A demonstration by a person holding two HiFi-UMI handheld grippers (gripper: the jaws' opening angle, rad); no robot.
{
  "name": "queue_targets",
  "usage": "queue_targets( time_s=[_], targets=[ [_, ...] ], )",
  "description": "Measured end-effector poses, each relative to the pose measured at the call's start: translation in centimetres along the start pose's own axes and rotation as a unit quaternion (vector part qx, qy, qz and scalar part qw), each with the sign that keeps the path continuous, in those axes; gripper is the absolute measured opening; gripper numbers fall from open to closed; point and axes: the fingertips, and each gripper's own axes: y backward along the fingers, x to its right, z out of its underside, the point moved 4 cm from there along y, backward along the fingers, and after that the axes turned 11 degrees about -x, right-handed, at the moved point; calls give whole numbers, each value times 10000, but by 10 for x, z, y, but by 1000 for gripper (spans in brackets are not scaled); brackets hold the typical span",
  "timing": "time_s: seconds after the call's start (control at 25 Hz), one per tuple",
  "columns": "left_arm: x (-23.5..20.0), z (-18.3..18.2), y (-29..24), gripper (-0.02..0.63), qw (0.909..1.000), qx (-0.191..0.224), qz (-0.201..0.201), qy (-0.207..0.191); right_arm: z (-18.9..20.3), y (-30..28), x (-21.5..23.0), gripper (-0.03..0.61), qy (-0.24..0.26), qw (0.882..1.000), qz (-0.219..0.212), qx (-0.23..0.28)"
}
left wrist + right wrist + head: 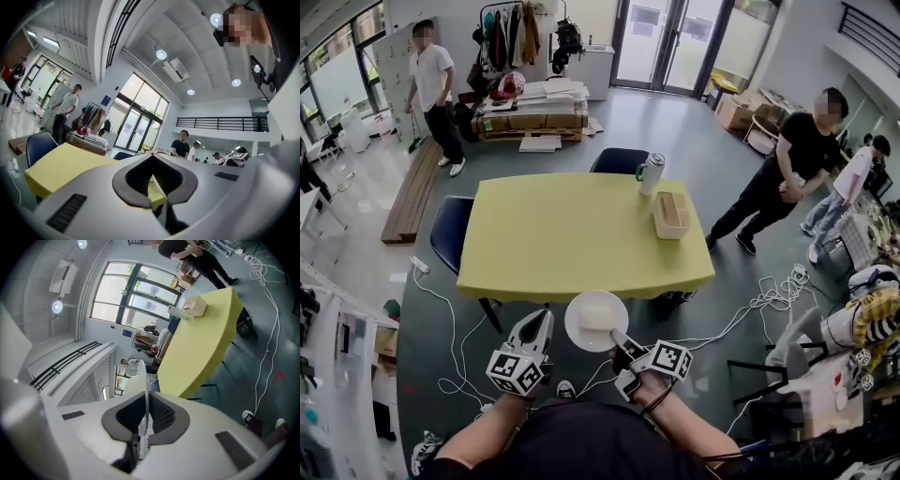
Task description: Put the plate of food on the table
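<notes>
Right gripper point(617, 339) clamped rim of white plate point(576, 334) carrying pale food block point(594, 317), by near edge of yellow table point(562, 234); left gripper point(539, 320) had jaws together, empty.

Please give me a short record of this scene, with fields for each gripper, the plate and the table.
right gripper: shut on the plate's rim
left gripper: shut, empty, beside the plate
plate: carries a pale food piece; held in the air before the table's near edge, not yet on it
table: yellow; a tumbler and a box at its far right
</notes>
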Motion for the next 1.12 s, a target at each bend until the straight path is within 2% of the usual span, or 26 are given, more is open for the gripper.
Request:
queue_targets(
  time_s=[0.64, 1.12],
  targets=[
    [-54, -20, -31, 9, 9997, -109, 221, 4, -27, -52, -6, 25, -76, 9998, 63, 196],
    [-93, -29, -74, 9, 9998, -195, 83, 52, -74, -90, 5, 25, -124, 9998, 71, 133]
  ],
)
